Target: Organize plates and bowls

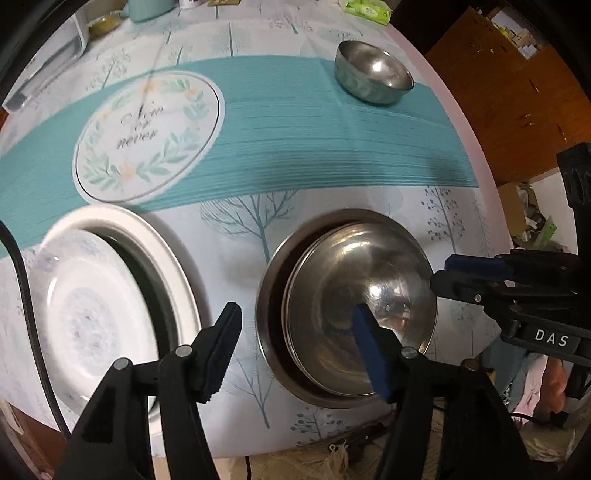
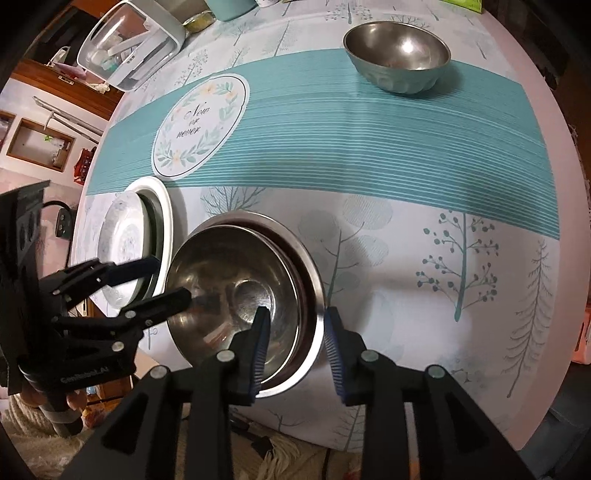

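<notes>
A stack of steel bowls point(image 1: 354, 314) point(image 2: 236, 295) stands near the table's front edge. Left of it, a small patterned white plate point(image 1: 96, 317) point(image 2: 122, 251) lies in a larger white plate point(image 1: 162, 251) point(image 2: 162, 206). A lone steel bowl point(image 1: 373, 72) point(image 2: 397, 55) stands far back on the teal runner. My left gripper point(image 1: 295, 347) point(image 2: 166, 280) is open, its right finger inside the top bowl, its left finger between the stacks. My right gripper point(image 2: 295, 347) point(image 1: 454, 273) is open and straddles the stack's near right rim without closing on it.
A round printed mat point(image 1: 147, 136) point(image 2: 201, 125) lies on the runner. A white lidded container point(image 2: 129, 48), a teal cup and a green packet point(image 1: 367, 9) stand at the back. The table's edge runs just below the bowls; a rug lies beneath.
</notes>
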A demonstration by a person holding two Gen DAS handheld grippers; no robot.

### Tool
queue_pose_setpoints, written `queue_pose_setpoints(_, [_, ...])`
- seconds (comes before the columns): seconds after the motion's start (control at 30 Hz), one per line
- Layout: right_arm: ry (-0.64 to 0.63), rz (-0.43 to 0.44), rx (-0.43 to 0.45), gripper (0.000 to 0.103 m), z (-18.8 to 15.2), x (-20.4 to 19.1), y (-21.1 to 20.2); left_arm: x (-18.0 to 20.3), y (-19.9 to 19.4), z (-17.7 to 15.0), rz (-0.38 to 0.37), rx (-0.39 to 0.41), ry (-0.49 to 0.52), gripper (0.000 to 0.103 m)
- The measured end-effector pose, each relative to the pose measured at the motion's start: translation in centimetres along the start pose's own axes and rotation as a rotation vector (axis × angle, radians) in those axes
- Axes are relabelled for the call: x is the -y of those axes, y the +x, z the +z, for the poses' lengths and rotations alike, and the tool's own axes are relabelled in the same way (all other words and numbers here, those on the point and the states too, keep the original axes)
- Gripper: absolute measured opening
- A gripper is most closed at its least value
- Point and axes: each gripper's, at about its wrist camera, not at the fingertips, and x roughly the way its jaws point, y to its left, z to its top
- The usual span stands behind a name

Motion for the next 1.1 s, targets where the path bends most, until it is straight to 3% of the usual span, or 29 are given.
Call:
queue_pose_setpoints(0.33, [-0.019,0.008,0.008,0.030,-0.4,-0.6,-0.5,0.2,-1.3,0.1,-0.014,0.020,-0.002,0.061])
queue_pose_setpoints(0.6, [-0.030,0.024,0.040,0.030,-0.3,-0.6,-1.7,1.3,-3.0,1.0,-0.043,0.085,0.015,0.073])
queue_pose_setpoints(0.8, [-0.022,0.020,0.085,0.030,0.6,-0.1,-3.2,2.1,-5.0,3.2,-0.030,0.146,0.044,0.074])
queue_pose_setpoints(1.1, [0.030,-0.024,0.247,0.030,4.5,2.2,-8.2,3.6,-7.5,9.2,0.035,0.255,0.108,0.074])
